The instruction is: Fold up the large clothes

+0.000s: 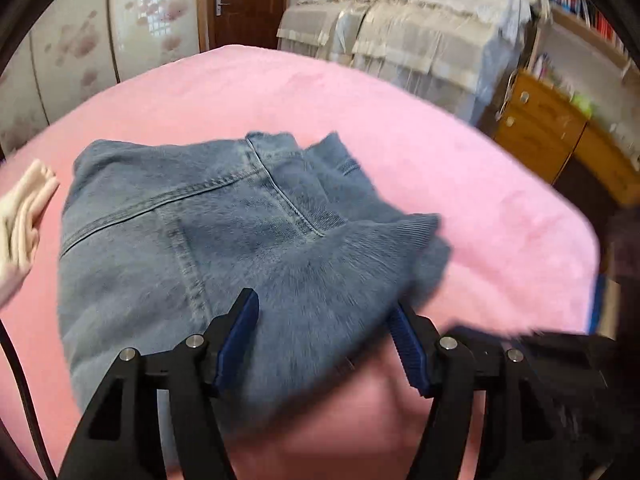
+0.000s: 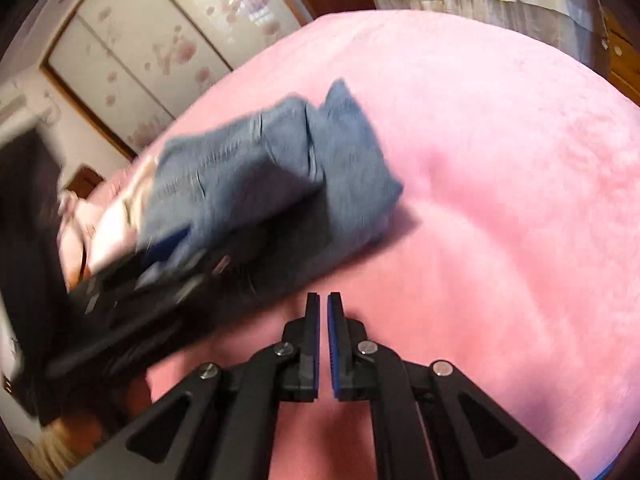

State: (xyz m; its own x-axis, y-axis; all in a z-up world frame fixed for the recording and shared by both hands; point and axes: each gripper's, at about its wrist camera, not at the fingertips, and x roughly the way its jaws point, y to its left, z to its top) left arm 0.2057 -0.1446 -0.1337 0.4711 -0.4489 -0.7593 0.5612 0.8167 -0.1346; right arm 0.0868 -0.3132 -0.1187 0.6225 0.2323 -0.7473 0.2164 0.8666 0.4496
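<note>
A folded pair of blue jeans (image 1: 208,224) lies on the pink bed cover (image 1: 460,184). My left gripper (image 1: 324,320) is open, its blue-padded fingers (image 1: 244,320) spread on either side of the near edge of the jeans, which lies between them. In the right wrist view the jeans (image 2: 280,160) lie to the upper left, blurred, with the left gripper (image 2: 168,264) at their near edge. My right gripper (image 2: 324,304) is shut and empty, over bare pink cover (image 2: 500,200) to the right of the jeans.
A folded cream garment (image 1: 24,216) lies at the bed's left edge. Beyond the bed stand a floral sliding wardrobe (image 1: 132,28), a brown door (image 1: 248,4), a cloth-covered piece of furniture (image 1: 420,32) and a wooden drawer unit (image 1: 536,120) under bookshelves.
</note>
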